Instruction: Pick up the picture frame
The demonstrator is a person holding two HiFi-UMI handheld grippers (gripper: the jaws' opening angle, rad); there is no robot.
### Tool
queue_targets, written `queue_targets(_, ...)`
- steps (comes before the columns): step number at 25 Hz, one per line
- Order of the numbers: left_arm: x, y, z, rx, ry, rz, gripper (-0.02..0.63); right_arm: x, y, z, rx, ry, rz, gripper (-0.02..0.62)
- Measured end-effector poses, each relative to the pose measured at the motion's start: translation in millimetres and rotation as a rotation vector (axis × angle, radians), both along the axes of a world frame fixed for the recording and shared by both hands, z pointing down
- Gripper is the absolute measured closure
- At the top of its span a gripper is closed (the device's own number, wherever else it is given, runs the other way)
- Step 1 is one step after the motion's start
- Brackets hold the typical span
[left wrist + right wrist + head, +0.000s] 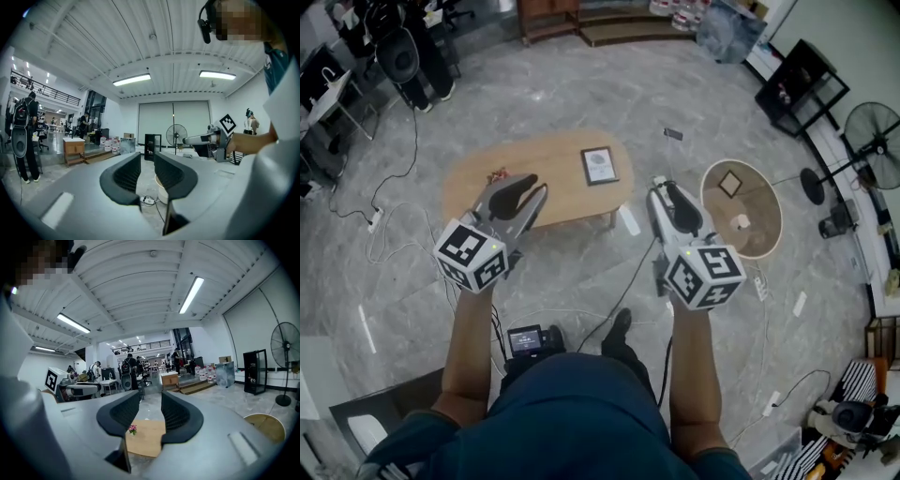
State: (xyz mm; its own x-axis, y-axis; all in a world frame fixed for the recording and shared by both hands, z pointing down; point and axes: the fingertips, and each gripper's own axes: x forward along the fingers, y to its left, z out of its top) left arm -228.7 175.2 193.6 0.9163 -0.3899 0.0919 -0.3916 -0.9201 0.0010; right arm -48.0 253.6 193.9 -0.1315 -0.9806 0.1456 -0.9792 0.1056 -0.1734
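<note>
The picture frame [599, 166] lies flat on the oval wooden table [546, 159], on the table's right part and close to its far edge. The frame has a dark border and a light inner panel. Nothing touches it. A small cluster of pink flowers [497, 175] sits on the left part of the same table, well apart from the frame.

The left gripper [531, 193] is held over the near left part of the table. Its jaws stand apart with a narrow gap, and the left gripper view [147, 161] shows nothing between them; only floor and a power strip [148, 200] appear through the gap. The gripper's marker cube [471, 255] sits at its rear.

The right gripper [664, 190] is held just beyond the right end of the table, between it and a round table [766, 225]. Its jaws are likewise parted and hold nothing [150, 401]. Through the gap, the right gripper view shows the wooden table top [149, 439] and the flowers [132, 429] below. Neither gripper is in contact with the frame.

The round table carries a small square frame [729, 183] and a small white object [739, 222]. A standing fan [874, 131] and a black shelf unit [802, 86] stand at the right side of the room. Cables [394, 246] run across the grey marbled floor [581, 84].
</note>
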Motion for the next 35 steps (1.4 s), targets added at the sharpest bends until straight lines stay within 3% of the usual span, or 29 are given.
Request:
queue_targets(10,80,-21,1,0.003,-0.03,-0.117,0.517,96,-40,7,0.004,-0.045,-0.103,0.466)
queue_targets(24,122,-35,-4,0.019,-0.055,-0.26,0.517,147,-82,19,-0.006,-0.086,-0.242,0.466)
queue_targets(30,127,-42,0,0.01,-0.071,-0.268,0.517,155,-90,27,-0.016,-0.112,-0.24,0.466)
queue_targets(35,147,-64,5,-0.001,-0.072,-0.22,0.517,170,-98,34,-0.029,-0.123,-0.191,0.466)
